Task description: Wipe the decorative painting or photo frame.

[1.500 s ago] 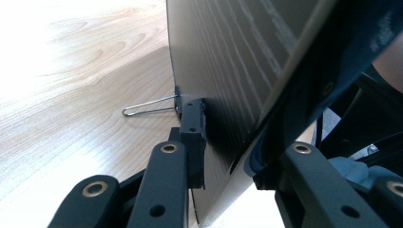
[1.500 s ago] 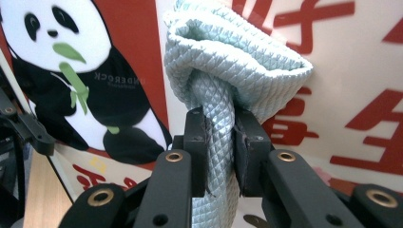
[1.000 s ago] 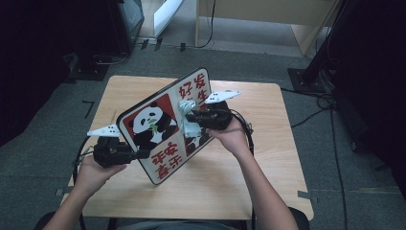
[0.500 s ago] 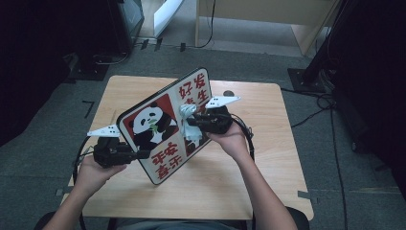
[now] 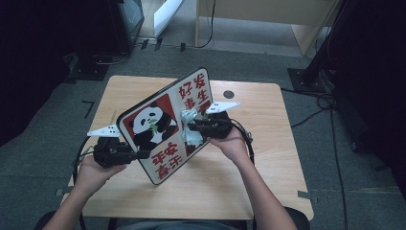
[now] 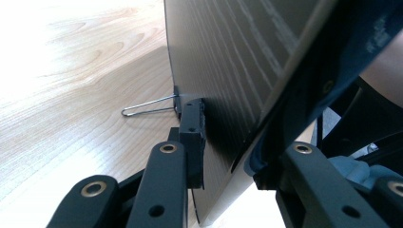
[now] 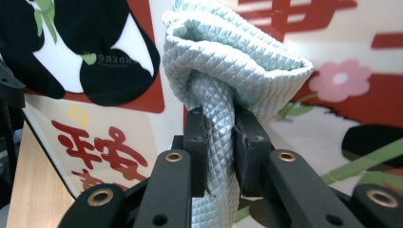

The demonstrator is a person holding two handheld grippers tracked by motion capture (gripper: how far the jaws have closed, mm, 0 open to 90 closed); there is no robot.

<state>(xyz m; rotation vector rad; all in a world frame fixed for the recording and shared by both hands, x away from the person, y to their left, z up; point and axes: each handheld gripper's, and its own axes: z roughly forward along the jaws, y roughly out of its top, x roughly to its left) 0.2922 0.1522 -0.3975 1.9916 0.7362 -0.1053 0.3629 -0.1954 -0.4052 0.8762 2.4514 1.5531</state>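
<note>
Half-hidden cloth (image 7: 228, 85) (board (image 5: 165, 124) behind)

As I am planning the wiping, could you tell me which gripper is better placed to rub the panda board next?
Right: the right gripper pinches the cloth against the panda board; the left gripper clamps its edge.

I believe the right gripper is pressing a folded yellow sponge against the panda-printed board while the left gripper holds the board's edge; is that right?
Not quite: the right gripper holds a folded pale blue-green quilted cloth, not a yellow sponge, as the right gripper view shows. The rest stands: the cloth meets the panda-printed board, whose edge the left gripper holds.
</note>
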